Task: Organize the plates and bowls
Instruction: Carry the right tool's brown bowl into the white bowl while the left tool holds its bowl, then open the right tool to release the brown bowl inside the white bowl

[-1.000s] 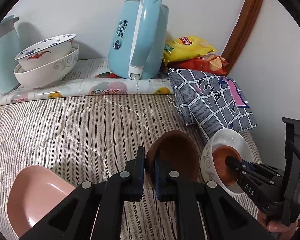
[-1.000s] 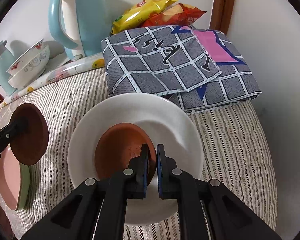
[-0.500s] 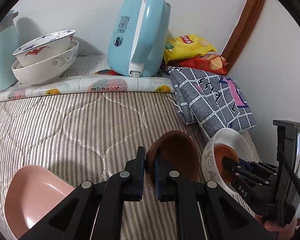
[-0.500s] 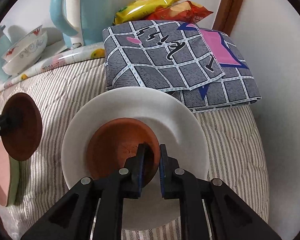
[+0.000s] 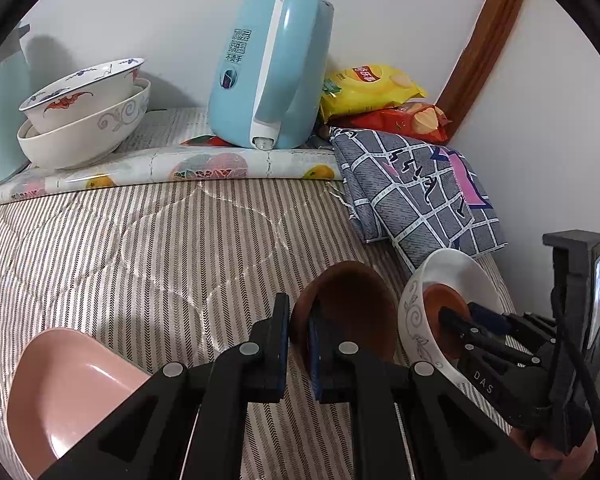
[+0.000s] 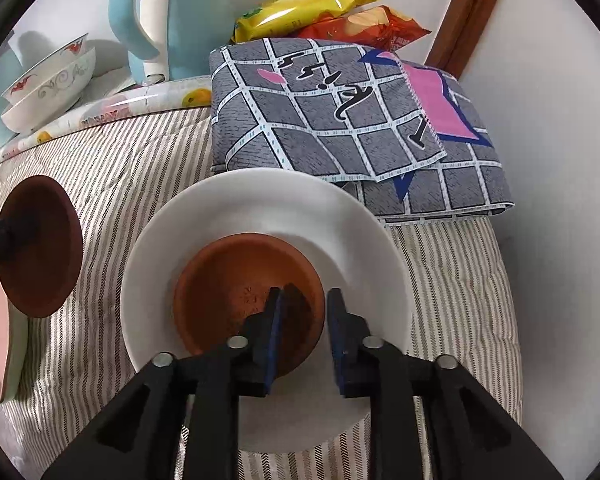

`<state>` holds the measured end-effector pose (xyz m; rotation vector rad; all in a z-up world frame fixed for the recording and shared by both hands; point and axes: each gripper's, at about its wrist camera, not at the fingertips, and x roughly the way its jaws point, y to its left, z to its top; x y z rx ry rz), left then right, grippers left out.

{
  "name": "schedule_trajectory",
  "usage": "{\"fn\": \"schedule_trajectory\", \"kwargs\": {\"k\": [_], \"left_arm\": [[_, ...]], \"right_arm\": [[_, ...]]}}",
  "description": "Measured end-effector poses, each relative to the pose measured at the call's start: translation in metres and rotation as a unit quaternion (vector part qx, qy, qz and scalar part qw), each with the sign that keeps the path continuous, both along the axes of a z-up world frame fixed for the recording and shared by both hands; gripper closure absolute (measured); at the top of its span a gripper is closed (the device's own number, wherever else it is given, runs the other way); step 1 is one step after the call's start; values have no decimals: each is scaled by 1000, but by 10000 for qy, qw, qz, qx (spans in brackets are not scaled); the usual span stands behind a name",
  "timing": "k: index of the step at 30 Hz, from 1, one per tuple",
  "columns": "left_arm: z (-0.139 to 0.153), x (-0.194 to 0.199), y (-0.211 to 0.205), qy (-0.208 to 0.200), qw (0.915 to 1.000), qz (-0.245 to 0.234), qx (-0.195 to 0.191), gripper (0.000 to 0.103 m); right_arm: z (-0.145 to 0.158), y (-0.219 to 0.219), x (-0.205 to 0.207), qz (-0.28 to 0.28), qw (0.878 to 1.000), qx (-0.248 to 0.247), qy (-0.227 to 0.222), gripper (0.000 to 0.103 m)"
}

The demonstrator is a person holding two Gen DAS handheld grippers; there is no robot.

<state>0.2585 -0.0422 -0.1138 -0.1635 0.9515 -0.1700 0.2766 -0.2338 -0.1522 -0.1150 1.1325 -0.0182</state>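
Observation:
My left gripper (image 5: 299, 322) is shut on the rim of a dark brown saucer (image 5: 348, 312), held on edge above the striped quilt; the saucer also shows in the right wrist view (image 6: 40, 256). My right gripper (image 6: 302, 312) is open, its jaws astride the near rim of a terracotta saucer (image 6: 244, 296) that lies in a white bowl (image 6: 260, 208). The white bowl (image 5: 452, 272) stands right of the left gripper, with the right gripper (image 5: 456, 316) reaching into it. A pink plate (image 5: 68, 392) lies at the lower left.
Two stacked patterned bowls (image 5: 84, 116) and a light blue kettle (image 5: 272, 68) stand on a fruit-print mat at the back. A folded grey checked cloth (image 6: 352, 120) and snack bags (image 6: 320, 12) lie by the wall and wooden door frame.
My right gripper has opened and let go of the terracotta saucer, which now rests in the white bowl. My left gripper still holds the brown saucer, nearly unmoved.

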Motion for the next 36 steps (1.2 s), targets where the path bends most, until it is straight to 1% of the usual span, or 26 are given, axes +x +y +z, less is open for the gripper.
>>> {"fn": "schedule_trajectory", "kwargs": {"k": [3, 15, 24, 30, 33, 36], "left_arm": [[1, -1, -1, 6, 10000, -9, -7, 94], [10, -8, -4, -61, 10000, -3, 3, 94], [19, -18, -17, -105, 9999, -2, 29, 94], [27, -26, -26, -184, 9998, -32, 44, 94], [30, -28, -30, -223, 9997, -86, -48, 94], [31, -28, -36, -230, 9997, -115, -12, 94]], "right_arm": [[8, -1, -3, -37, 9999, -26, -128, 64], [24, -5, -20, -50, 9993, 63, -371, 64], [40, -23, -42, -222, 9977, 243, -600, 64], [53, -39, -54, -313, 9954, 449, -785, 64], [55, -47, -59, -368, 9948, 472, -826, 64], [55, -57, -66, -456, 9940, 508, -850, 64]]}}
